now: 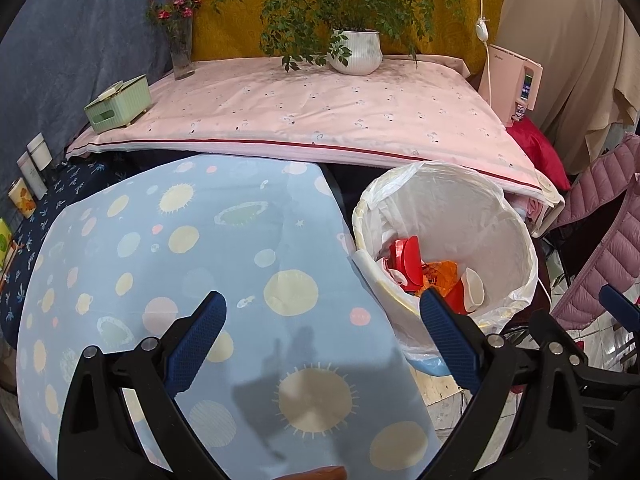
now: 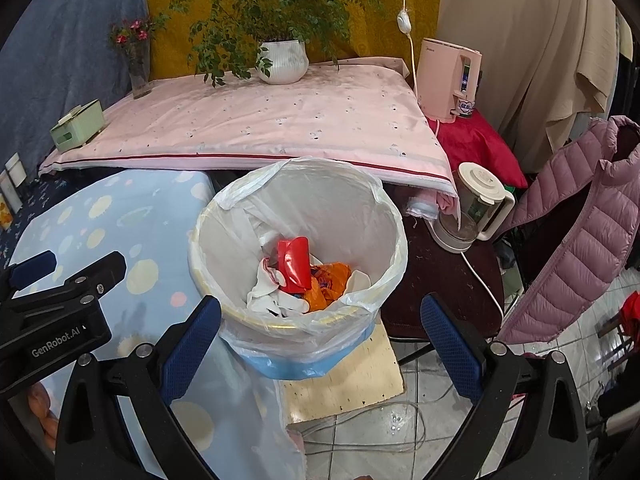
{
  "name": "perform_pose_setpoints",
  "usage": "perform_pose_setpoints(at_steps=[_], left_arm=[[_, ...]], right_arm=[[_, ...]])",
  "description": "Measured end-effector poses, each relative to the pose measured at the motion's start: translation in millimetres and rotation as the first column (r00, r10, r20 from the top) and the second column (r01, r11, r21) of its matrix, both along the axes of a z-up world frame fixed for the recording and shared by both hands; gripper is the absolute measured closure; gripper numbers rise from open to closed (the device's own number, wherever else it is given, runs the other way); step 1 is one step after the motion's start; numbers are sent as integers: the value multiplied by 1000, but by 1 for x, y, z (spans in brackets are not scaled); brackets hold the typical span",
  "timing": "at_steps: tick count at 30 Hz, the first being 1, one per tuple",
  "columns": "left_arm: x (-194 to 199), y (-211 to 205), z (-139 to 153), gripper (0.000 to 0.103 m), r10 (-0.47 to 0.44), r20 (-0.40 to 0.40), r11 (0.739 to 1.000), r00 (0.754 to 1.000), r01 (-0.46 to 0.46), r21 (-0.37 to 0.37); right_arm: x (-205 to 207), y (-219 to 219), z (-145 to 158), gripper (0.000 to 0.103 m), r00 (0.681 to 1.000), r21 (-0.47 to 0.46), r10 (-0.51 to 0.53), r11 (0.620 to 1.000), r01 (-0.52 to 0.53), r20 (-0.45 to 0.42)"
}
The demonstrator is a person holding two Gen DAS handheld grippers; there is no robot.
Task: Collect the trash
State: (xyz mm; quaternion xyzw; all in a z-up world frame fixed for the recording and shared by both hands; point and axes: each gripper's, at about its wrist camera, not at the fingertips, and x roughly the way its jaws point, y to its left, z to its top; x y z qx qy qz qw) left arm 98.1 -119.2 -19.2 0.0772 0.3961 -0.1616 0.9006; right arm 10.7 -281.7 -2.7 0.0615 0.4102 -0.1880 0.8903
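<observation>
Two grippers in view, both with jaws spread wide and nothing between them. Left gripper [image 1: 320, 344] hangs over the blue dotted tabletop [image 1: 180, 240], its right finger overlapping the bin's near rim at 4 o'clock in the left wrist view. Right gripper [image 2: 320, 348] sits directly over the near edge of the bin [image 2: 298, 240], which fills the centre of the right wrist view; the left gripper's black body shows at 9 o'clock there.

Bin: white pail lined with a translucent bag [image 2: 340, 184], bag folded over the rim. It stands on a pale wooden block [image 2: 352, 376], just beside the blue tabletop's right edge.

Trash already inside the bin, at the bottom: red wrapper [image 2: 294, 266] on top, orange wrapper [image 2: 328, 280] at its 4 o'clock, white crumpled paper [image 2: 268, 292] at its 7 o'clock. From the left wrist view the same red piece [image 1: 408, 260] lies at the bin's middle. Blue tabletop surface bare where visible.

At 12 o'clock, a pink-covered tabletop [image 2: 260, 120] carries a potted plant [image 2: 282, 60], a flower vase [image 2: 138, 64] and a green box [image 2: 78, 124]. Kettle [image 2: 476, 204] at 3 o'clock of the bin, pink jacket [image 2: 580, 232] beyond it.
</observation>
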Motion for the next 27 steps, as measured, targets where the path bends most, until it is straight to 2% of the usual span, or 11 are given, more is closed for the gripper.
perform_pose_setpoints(at_steps=[27], left_arm=[[-4, 1, -6, 10, -7, -9, 1000, 1000, 7, 4]], right_arm=[[-4, 1, -5, 7, 1000, 6, 2, 1000, -2, -13]])
